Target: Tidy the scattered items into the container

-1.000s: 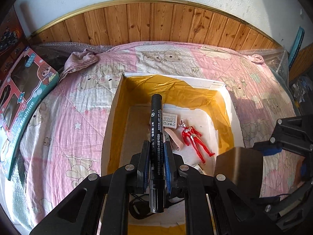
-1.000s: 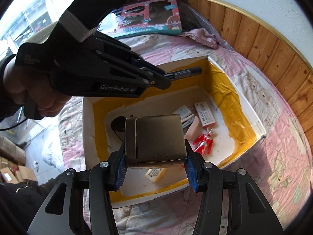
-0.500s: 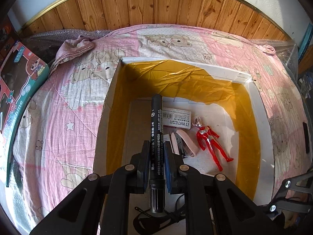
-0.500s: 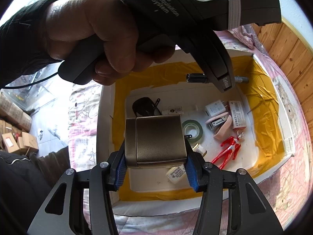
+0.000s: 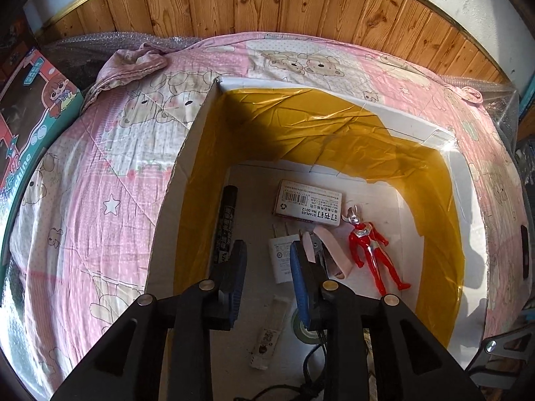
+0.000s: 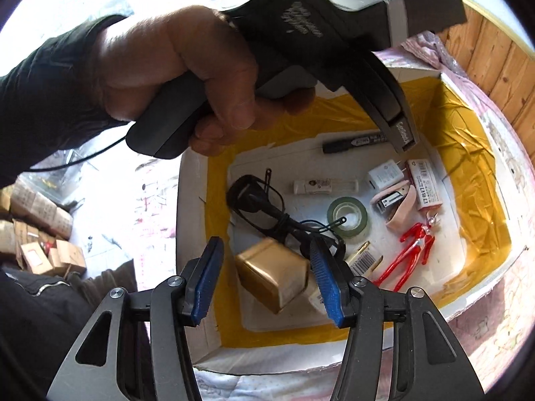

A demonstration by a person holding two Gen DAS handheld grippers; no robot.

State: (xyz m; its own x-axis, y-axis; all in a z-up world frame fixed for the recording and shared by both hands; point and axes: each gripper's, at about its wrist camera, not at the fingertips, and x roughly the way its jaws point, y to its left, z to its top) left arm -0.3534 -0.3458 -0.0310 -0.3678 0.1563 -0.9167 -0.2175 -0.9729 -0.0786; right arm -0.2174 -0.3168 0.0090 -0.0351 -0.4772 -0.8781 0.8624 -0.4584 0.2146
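Black plastic fills my right wrist view: the left hand-held gripper (image 6: 406,138), clutched in a bare hand (image 6: 180,77) with a dark sleeve, slants down over the far side of the box (image 6: 192,207). From its own camera I see the left hand-held gripper (image 5: 267,260) with its fingers spread and nothing between them, poised above the box floor. My right hand-held gripper (image 6: 265,260) is likewise spread wide and empty, over the near end of the box.

The white cardboard box, lined with yellow tape, sits on a pink bear-print bed cover (image 5: 100,200). Inside I count one of each: a black marker (image 5: 227,214) lying along the left wall, a gold-coloured tin (image 6: 272,272) resting tilted on the floor below my right fingers, a staples box (image 5: 307,204), a white plug adapter (image 5: 281,260), a red figurine (image 5: 371,250), a green tape roll (image 6: 347,215), a coiled black cable (image 6: 254,200), a small white tube (image 6: 324,186), and a pink stapler (image 6: 396,202). A barcoded packet (image 6: 362,260) sits just beside the tin.
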